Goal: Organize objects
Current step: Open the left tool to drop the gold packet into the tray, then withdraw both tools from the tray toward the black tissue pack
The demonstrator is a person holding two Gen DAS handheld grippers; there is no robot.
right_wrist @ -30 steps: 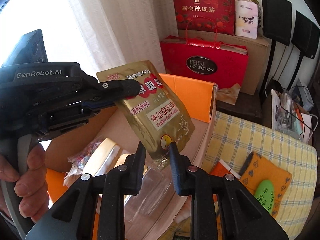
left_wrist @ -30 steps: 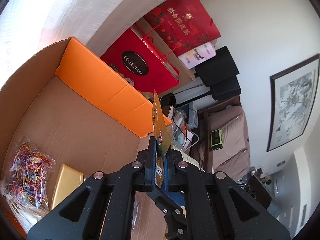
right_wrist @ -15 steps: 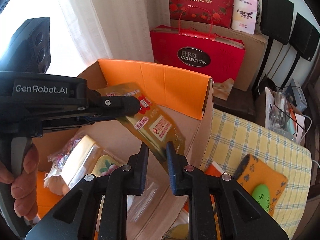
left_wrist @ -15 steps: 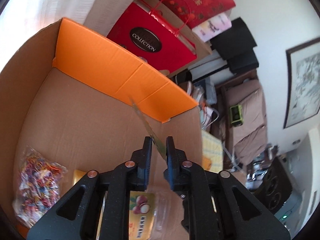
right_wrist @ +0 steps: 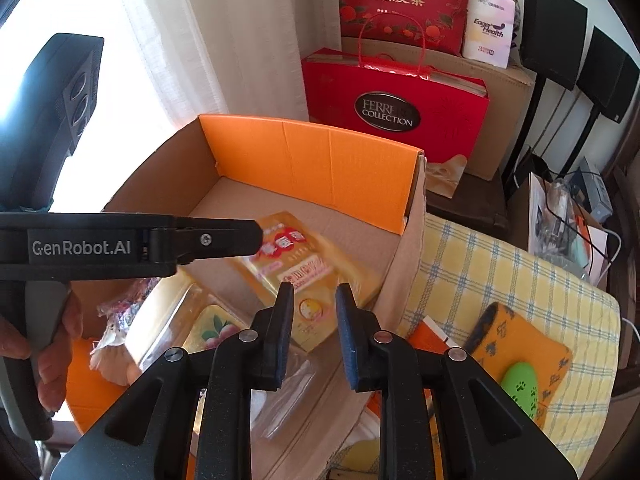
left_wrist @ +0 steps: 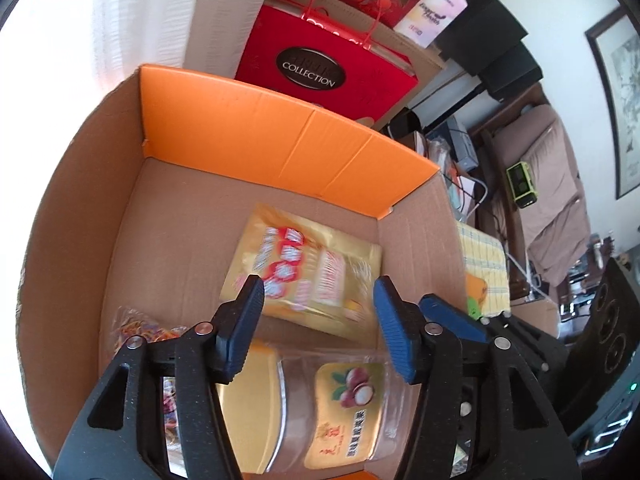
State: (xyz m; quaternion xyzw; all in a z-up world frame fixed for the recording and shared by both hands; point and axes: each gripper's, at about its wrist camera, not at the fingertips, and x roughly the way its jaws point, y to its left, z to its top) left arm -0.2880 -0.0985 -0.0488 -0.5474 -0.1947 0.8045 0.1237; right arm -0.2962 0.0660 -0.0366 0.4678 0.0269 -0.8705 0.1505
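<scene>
The cardboard box [left_wrist: 100,240], with its upright orange flap [left_wrist: 280,140] at the far side, already holds a clear jar with a gold lid [left_wrist: 320,408] and a bag of coloured rubber bands [left_wrist: 140,330]; the gold foil pouch [left_wrist: 308,276] lies blurred on the box floor between the jar and the flap. The left gripper [left_wrist: 318,300] hangs over it with jaws opening, nothing pinched between them. The right gripper [right_wrist: 314,304] hovers just above the pouch's near corner, jaws narrowly apart and empty. The likely risk: the pouch may settle leaning on the jar, or the right fingers snag its corner if they dip. Bare floor remains toward the flap and left wall; the right wall stands close beside the pouch, and both tools crowd the same opening.
</scene>
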